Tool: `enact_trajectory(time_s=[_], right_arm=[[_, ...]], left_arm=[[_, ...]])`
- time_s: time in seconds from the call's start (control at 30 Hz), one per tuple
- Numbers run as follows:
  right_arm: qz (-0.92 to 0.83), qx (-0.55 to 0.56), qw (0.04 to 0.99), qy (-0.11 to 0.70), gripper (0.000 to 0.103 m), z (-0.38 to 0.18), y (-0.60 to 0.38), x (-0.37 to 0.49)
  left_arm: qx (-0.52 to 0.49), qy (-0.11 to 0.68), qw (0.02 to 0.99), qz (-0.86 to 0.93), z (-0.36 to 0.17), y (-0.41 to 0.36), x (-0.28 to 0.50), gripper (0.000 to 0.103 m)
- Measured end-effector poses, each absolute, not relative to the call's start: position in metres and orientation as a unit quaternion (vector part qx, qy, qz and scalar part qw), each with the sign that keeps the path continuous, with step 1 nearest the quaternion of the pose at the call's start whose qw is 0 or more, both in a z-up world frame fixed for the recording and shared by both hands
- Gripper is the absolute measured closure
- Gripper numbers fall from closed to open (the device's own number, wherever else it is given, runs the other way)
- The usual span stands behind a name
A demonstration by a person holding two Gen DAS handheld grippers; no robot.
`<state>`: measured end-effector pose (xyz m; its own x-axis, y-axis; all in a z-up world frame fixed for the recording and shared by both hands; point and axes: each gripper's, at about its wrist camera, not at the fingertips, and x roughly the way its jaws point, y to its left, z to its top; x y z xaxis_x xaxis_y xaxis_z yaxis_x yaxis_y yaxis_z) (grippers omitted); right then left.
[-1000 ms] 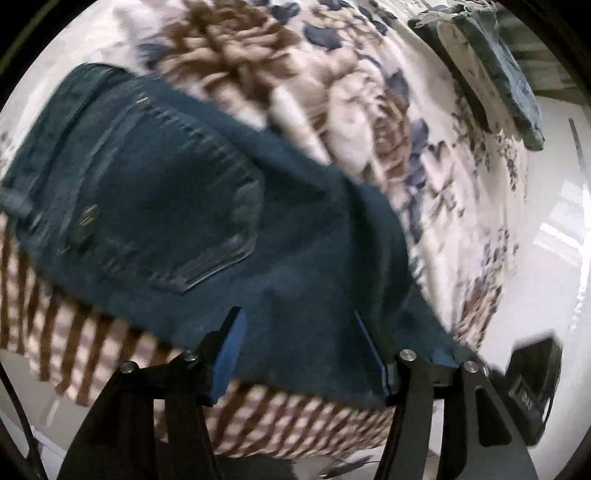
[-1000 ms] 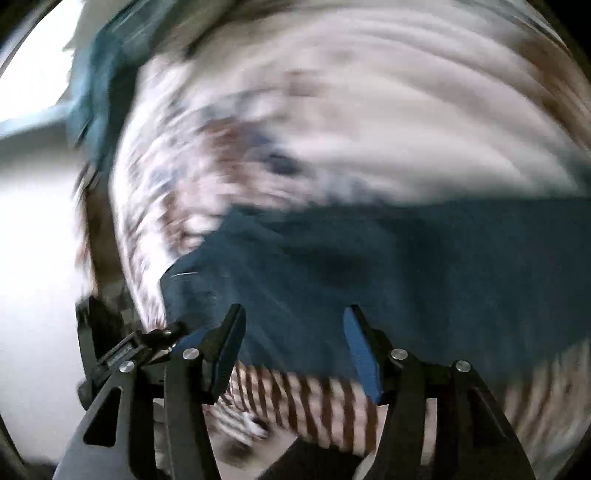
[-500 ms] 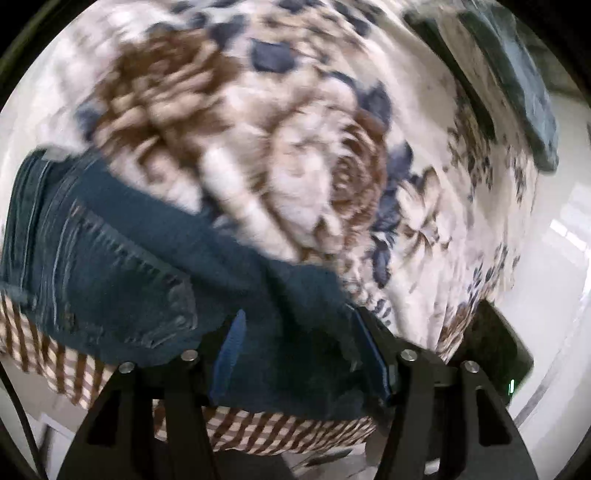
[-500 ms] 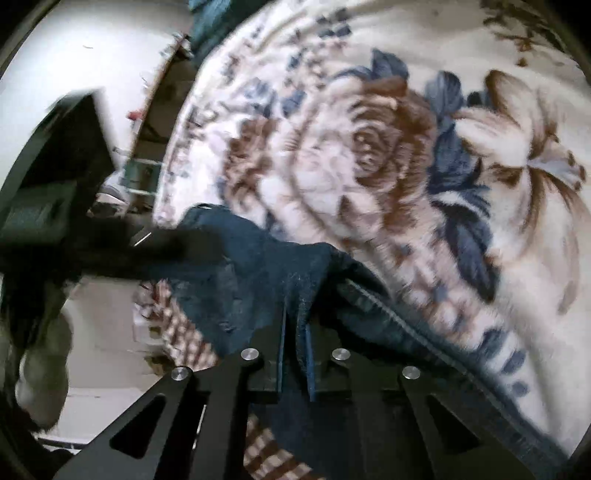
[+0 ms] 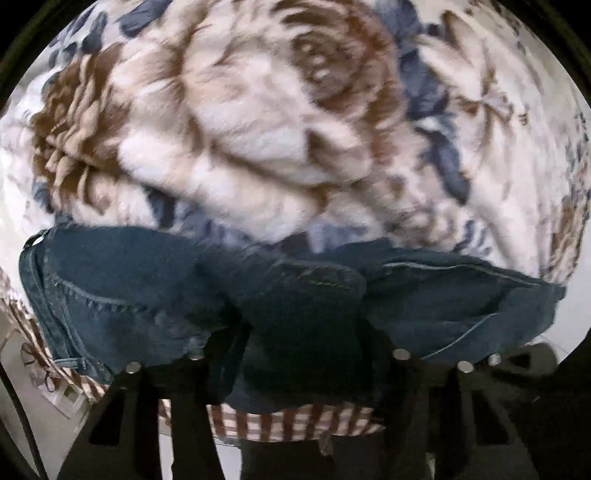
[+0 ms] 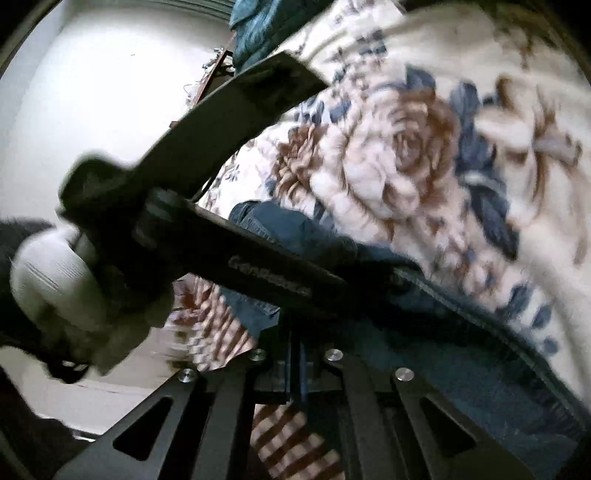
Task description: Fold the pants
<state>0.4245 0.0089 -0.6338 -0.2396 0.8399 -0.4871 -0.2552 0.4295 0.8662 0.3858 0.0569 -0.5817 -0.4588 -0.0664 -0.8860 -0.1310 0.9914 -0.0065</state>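
Both grippers at the near edge of the bed, dark jeans bunched between them.

Nearest, the left gripper (image 5: 299, 350) stands wide, a fold of the jeans (image 5: 122, 295) heaped between its fingers; the right gripper (image 6: 297, 365) is pinched tight on the denim edge. The jeans lie along the near edge above a brown checked sheet (image 5: 288, 424). Beyond, the floral blanket (image 5: 258, 129) spreads far and right, uncluttered; a blue garment (image 6: 255, 26) sits at its far edge.

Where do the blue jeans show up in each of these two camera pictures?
Left wrist view: the jeans span the lower middle, bunched between the jaws.
Right wrist view: the jeans run from centre to lower right, pinched in shut jaws.
Shared landmark: the floral blanket behind them.
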Motion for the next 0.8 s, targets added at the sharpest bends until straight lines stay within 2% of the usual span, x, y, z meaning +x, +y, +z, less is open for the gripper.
enact_trajectory(time_s=[0.07, 0.13, 0.17, 0.23, 0.37, 0.57, 0.67, 0.8], right_arm=[[0.467, 0.281, 0.542, 0.640, 0.096, -0.645, -0.008, 0.431], [0.454, 0.348, 0.482, 0.663, 0.089, -0.666, -0.023, 0.437], [0.441, 0.361, 0.471, 0.673, 0.079, -0.671, -0.026, 0.438], [0.413, 0.413, 0.435, 0.685, 0.072, -0.689, -0.034, 0.440], [0.375, 0.502, 0.384, 0.679, 0.030, -0.716, -0.039, 0.453], [0.340, 0.489, 0.280, 0.752, 0.030, -0.774, 0.024, 0.453], [0.323, 0.524, 0.255, 0.746, 0.028, -0.794, 0.045, 0.457], [0.321, 0.532, 0.268, 0.736, 0.030, -0.791, 0.054, 0.464]], left_arm=[[-0.078, 0.846, 0.526, 0.035, -0.577, 0.063, 0.379, 0.055], [-0.093, 0.841, 0.532, 0.041, -0.574, 0.068, 0.376, 0.055], [-0.103, 0.838, 0.534, 0.044, -0.573, 0.073, 0.374, 0.055], [-0.117, 0.835, 0.536, 0.048, -0.573, 0.080, 0.369, 0.055], [-0.134, 0.830, 0.539, 0.045, -0.573, 0.089, 0.349, 0.055], [-0.191, 0.815, 0.546, 0.032, -0.561, 0.098, 0.318, 0.055], [-0.214, 0.790, 0.575, 0.014, -0.540, 0.107, 0.307, 0.055], [-0.159, 0.758, 0.629, 0.058, -0.535, 0.143, 0.298, 0.053]])
